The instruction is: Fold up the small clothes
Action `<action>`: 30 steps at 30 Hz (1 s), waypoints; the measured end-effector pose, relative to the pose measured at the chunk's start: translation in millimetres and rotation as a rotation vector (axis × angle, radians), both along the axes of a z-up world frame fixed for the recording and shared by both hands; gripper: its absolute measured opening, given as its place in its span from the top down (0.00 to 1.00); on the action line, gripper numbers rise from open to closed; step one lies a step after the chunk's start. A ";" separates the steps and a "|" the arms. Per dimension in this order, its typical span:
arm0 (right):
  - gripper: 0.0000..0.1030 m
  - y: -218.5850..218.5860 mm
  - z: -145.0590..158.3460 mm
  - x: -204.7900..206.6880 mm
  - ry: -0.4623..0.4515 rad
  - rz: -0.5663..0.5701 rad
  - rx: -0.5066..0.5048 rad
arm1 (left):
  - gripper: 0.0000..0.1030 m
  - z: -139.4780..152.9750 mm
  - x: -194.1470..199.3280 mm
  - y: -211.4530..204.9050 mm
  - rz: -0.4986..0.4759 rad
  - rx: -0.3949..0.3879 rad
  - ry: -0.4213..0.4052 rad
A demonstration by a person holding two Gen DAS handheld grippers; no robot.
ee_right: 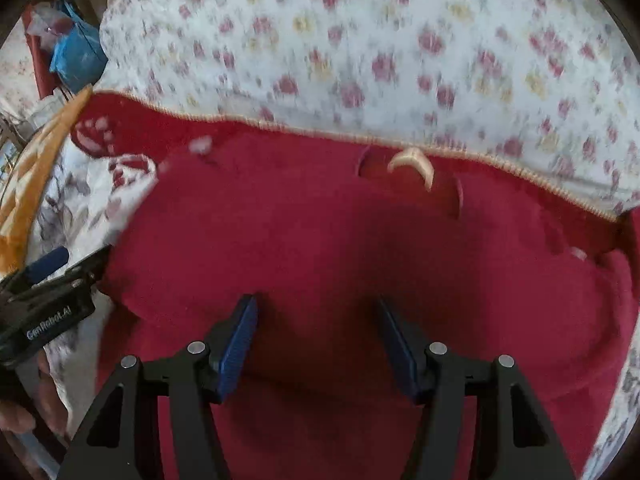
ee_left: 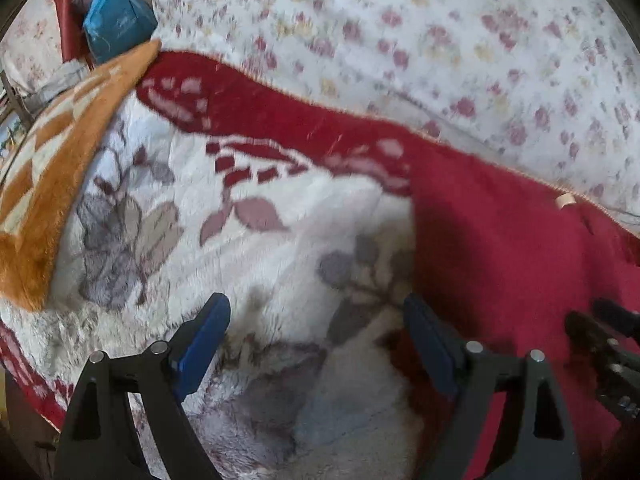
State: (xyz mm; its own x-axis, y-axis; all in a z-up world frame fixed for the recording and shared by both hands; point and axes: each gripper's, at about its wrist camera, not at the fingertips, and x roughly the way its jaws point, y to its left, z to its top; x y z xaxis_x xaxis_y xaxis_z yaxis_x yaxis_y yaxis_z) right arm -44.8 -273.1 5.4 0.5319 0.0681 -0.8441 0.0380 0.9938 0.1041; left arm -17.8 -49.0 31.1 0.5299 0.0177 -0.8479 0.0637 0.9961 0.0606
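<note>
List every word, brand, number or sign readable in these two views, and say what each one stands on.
"GenRobot.AI": white letters on the black body of the left gripper, seen at the left edge of the right wrist view.

Faint pale marks on the blue bag at the far left: too blurred to read.

Nothing else carries text: the red garment, the floral sheet and the blankets show only patterns.

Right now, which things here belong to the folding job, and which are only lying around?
For the job:
- red garment, spread flat
- left gripper, open
- right gripper, open above the garment

Lying about:
- fleece blanket with leaf print
- flowered quilt
- orange blanket
- blue bag
</note>
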 end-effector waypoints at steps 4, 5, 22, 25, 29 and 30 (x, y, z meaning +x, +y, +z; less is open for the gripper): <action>0.36 -22.0 15.5 -9.4 -0.032 -0.040 -0.031 | 0.15 6.1 -1.1 3.0 0.009 -0.036 -0.018; 0.36 -29.8 19.3 -11.9 -0.042 -0.063 -0.054 | 0.15 8.5 -2.2 2.7 0.008 -0.047 -0.030; 0.36 -115.0 11.3 -20.1 -0.055 -0.299 -0.109 | 0.15 8.3 -3.3 -32.7 -0.097 -0.083 -0.060; 0.35 -93.6 24.4 -13.6 -0.088 -0.220 -0.068 | 0.15 6.0 -3.3 -34.2 -0.097 -0.067 -0.057; 0.35 -51.5 24.6 10.6 -0.084 -0.096 -0.035 | 0.15 4.6 -3.4 -35.0 -0.098 -0.055 -0.054; 0.35 -39.1 22.5 17.8 -0.082 -0.062 -0.039 | 0.15 4.4 -3.1 -35.1 -0.097 -0.056 -0.053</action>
